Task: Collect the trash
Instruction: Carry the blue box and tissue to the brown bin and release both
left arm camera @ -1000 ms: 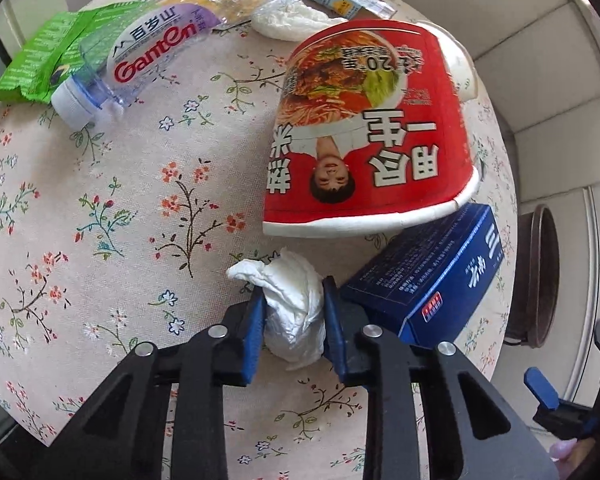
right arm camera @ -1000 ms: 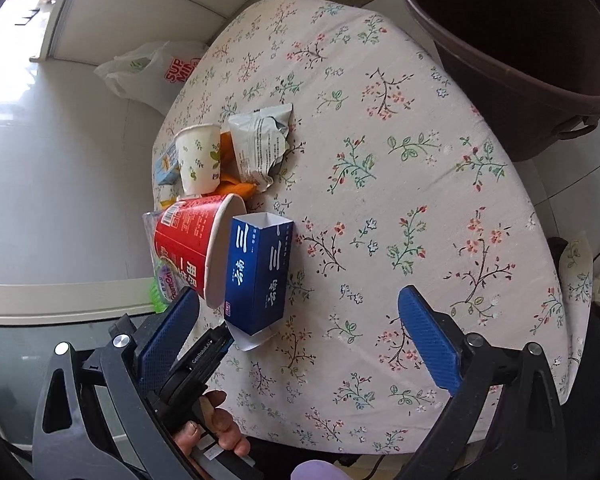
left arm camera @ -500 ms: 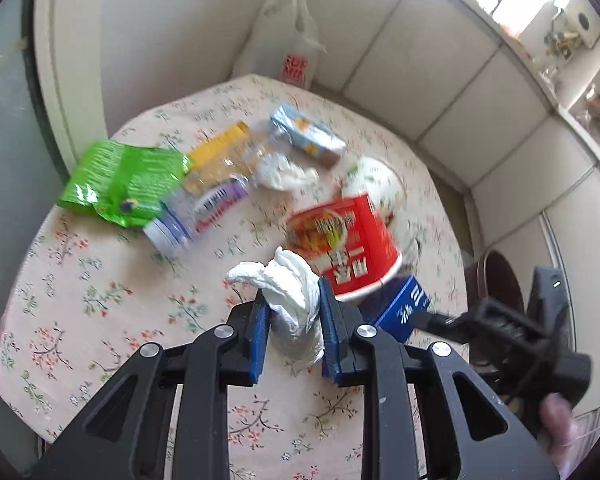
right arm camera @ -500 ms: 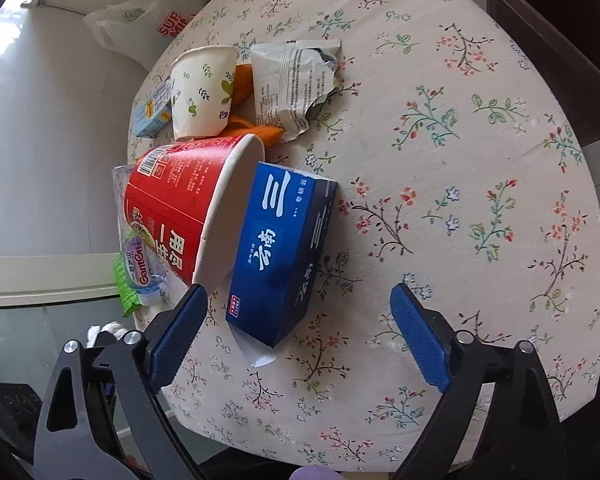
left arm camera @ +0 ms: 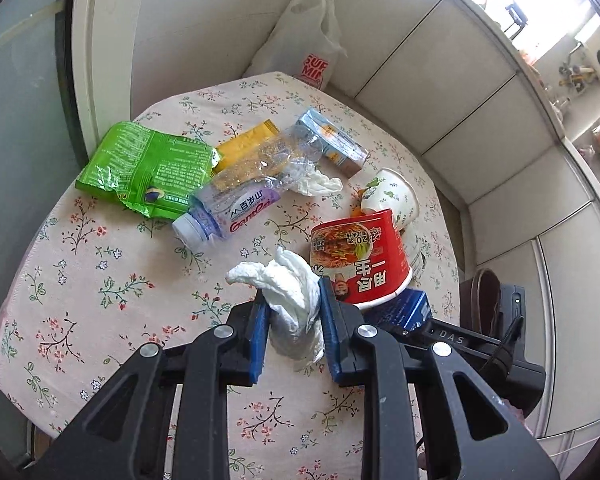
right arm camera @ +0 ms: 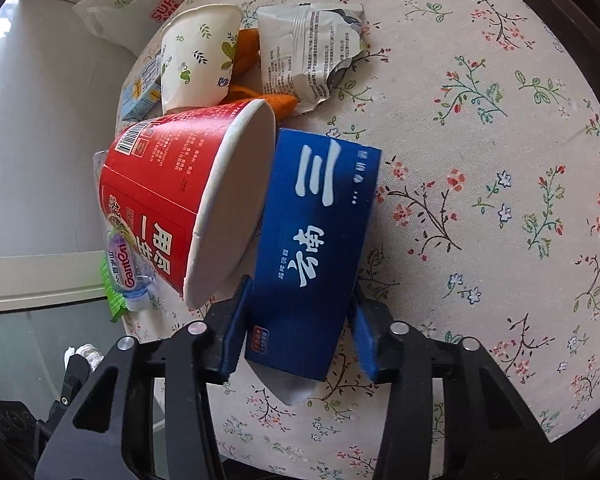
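Left tongs point(left arm camera: 293, 326) tilted down gripping tissue point(left arm camera: 288, 296)

"ganten" on bottle point(left arm camera: 236, 204); "das" on right claw point(left arm camera: 452, 336).

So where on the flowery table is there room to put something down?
The tablecloth is bare to the right of the blue box, and in the left view below the green bag and bottle. It is crowded around the red noodle cup.

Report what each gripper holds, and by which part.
Left gripper pinches the crumpled tissue around its middle. Right gripper is closing around the blue box's near end.
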The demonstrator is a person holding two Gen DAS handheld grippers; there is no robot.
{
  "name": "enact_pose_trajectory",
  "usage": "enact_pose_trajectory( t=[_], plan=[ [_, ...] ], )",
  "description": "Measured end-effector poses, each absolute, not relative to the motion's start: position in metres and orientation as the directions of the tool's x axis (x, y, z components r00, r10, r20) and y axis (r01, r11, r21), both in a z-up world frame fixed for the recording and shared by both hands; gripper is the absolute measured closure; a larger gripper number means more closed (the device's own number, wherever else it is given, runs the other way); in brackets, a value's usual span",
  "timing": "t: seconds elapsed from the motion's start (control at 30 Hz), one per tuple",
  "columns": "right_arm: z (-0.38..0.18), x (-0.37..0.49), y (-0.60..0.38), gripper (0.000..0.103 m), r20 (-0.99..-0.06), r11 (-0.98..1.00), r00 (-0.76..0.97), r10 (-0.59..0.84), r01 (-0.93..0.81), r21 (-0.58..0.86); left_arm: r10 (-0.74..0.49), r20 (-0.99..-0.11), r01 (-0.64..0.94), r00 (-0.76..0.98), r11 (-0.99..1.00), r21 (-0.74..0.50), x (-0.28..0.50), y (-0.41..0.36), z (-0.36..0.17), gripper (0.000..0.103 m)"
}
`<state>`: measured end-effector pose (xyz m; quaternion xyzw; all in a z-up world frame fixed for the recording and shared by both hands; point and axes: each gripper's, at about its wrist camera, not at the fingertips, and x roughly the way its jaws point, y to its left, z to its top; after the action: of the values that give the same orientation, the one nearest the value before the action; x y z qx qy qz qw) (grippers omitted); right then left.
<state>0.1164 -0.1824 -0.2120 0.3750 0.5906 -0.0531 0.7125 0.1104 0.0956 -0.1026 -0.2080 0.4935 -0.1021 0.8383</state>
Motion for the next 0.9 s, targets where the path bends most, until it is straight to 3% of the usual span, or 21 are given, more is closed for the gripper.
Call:
enact_pose_trajectory(
  t=[0.2,0.47,0.67,0.9],
  plan=[
    [-0.196,0.111,-0.184,0.066,-0.869,0.734,0.363,0.335,0.478,0.483,-0.38,-0.779,-0.033,0.499,0.89,-0.455,0.11,0.096,-0.102,0.079],
    [-0.13,0.093,-0.227,0.066,-0.807,0.738,0.531,0.259,0.43,0.52,-0.392,-0.777,-0.023,0.492,0.887,-0.462,0.109,0.086,-0.101,0.079],
    [-0.063,0.065,-0.308,0.065,-0.735,0.766,0.677,-0.04,0.493,0.412,-0.39,-0.774,-0.005,0.499,0.892,-0.452,0.108,0.071,-0.1,0.079],
    [-0.056,0.044,-0.39,0.065,-0.684,0.697,0.623,-0.38,0.679,0.231,-0.386,-0.779,0.028,0.494,0.903,-0.429,0.108,0.043,-0.103,0.079]
  ],
)
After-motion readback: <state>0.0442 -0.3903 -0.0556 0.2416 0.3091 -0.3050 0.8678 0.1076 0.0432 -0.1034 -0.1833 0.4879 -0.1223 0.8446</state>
